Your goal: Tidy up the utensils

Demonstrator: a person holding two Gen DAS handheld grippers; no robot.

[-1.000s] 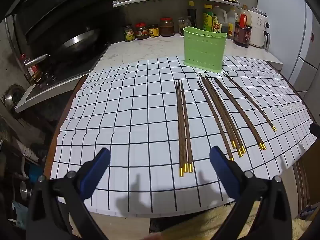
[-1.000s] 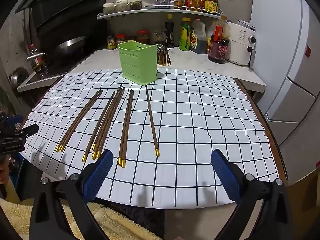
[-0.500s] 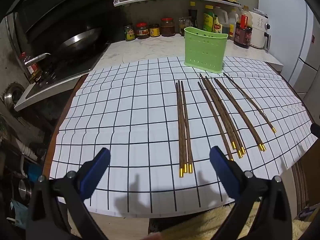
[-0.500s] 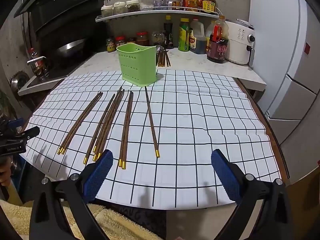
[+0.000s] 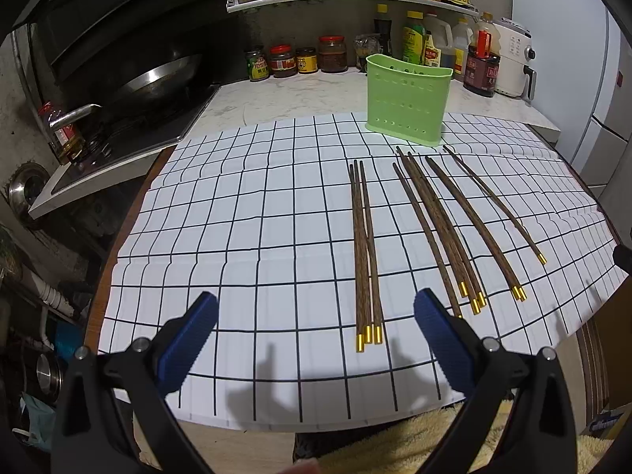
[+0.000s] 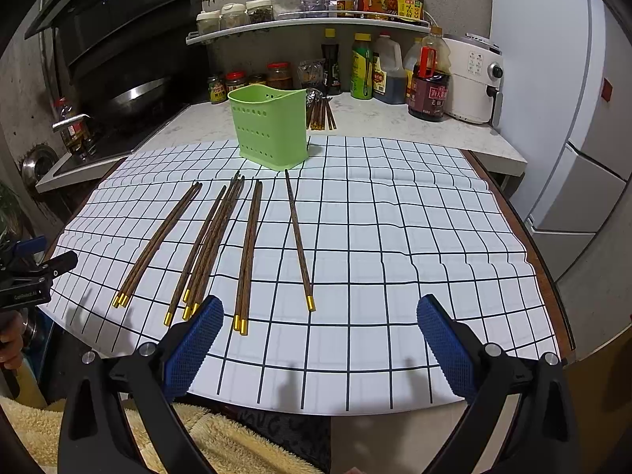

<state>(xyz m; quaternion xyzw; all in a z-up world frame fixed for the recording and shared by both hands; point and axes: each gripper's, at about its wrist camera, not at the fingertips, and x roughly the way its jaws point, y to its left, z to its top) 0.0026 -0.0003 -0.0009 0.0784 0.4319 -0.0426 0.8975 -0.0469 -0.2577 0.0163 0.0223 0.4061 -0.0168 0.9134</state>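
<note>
On grid cloth (image 5: 245, 237), near edge: left gripper (image 5: 316, 316) hovering with jaws spread wide, nothing between the blue pads (image 5: 189, 345). Same for right gripper (image 6: 320, 318): jaws wide apart, pads (image 6: 446, 349) empty, hanging over the cloth's near edge. Chopsticks all flat on the cloth, gold tips toward the near edge, thin ends pointing at green holder (image 5: 407, 104). Groups, outward from holder's left side: bundle of three (image 5: 365, 252) touching each other, leftmost in the row; then loose bunch of four (image 5: 438, 229), partly crossed; then pair (image 5: 474, 225) side by side; then single chopstick (image 5: 493, 201), farthest right of holder's front. Right wrist view matches: single chopstick (image 6: 299, 239) lying just off holder's (image 6: 268, 126) front right corner, apart from the pair (image 6: 249, 252); bunch (image 6: 209, 245) and three-bundle (image 6: 160, 241) farther left. Left pad of right gripper overlapping gold tips of the bunch in view; contact cannot be told. Holder upright at far edge of cloth, perforated walls, inside not visible. Behind holder on counter: more chopsticks (image 6: 320, 112) in a small pile. Beyond that: sauce bottles (image 6: 428, 79) and jars (image 5: 282, 61) against the wall. Wok (image 5: 158, 79) far left of holder.
</note>
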